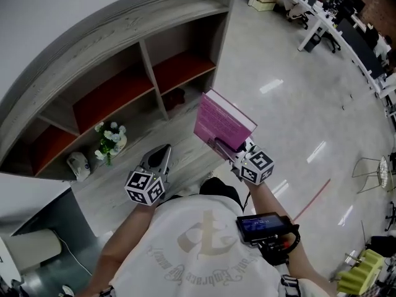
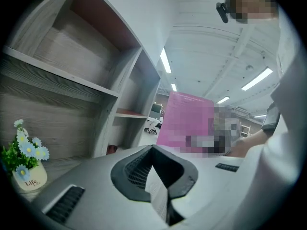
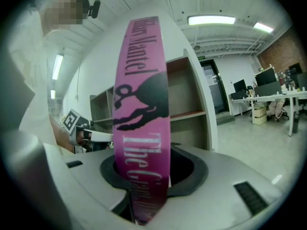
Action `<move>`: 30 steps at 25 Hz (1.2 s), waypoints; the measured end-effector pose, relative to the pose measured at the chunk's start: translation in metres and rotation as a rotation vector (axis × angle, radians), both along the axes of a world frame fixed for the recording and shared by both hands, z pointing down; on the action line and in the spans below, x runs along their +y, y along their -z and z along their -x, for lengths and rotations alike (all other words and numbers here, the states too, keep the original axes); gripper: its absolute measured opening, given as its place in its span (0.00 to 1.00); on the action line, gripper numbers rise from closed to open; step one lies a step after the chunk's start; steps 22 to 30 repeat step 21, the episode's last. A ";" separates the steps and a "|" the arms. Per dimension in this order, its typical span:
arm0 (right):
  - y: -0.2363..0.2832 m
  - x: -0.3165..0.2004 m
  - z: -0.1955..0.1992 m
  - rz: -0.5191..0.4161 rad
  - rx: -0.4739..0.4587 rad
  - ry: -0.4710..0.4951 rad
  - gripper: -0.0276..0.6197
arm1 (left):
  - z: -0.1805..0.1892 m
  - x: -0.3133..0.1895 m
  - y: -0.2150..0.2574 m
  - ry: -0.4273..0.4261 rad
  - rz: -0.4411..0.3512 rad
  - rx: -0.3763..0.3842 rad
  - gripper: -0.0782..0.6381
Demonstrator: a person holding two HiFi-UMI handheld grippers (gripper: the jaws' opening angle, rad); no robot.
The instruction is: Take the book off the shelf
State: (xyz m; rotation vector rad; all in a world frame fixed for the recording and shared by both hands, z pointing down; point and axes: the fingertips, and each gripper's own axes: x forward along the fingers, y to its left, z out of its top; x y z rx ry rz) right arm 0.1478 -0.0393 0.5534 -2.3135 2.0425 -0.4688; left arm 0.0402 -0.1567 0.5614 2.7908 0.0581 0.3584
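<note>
**Pink book held clear of the shelf in the right gripper**

Seen from above, a person in a white T-shirt [image 1: 198, 246] stands in front of a long grey wooden shelf [image 1: 142, 18] with red back panels. They hold a two-jaw gripper in each hand.

The right gripper [image 1: 224, 147] is clamped on a pink book [image 1: 223, 121]. The book is off the shelf and in the air, just past the shelf's right end and above the pale glossy floor [image 1: 291, 104]. In the right gripper view the jaws press on the lower part of the book from both sides. Its pink spine faces the camera, with white lettering and a black figure, and rises upright out of the jaws.

The left gripper [image 1: 162, 156] is near the front edge of the shelf's lower board, well apart from the book. In the left gripper view its jaws meet, with nothing between them.

A small flower pot [image 1: 110, 140] with white and blue blooms stands on the lower board, toward its left end. A small lit screen [image 1: 263, 226] is strapped to the person's right forearm. Office desks [image 1: 334, 26] line the far side of the room.
</note>
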 end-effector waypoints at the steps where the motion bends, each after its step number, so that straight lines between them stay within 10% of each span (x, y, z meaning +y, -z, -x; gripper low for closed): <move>1: -0.001 0.000 0.000 0.001 -0.002 0.000 0.27 | 0.000 0.001 -0.001 -0.002 0.002 -0.003 0.11; 30: -0.007 -0.001 0.008 0.015 -0.020 -0.014 0.27 | 0.002 0.006 -0.012 -0.035 0.021 -0.032 0.11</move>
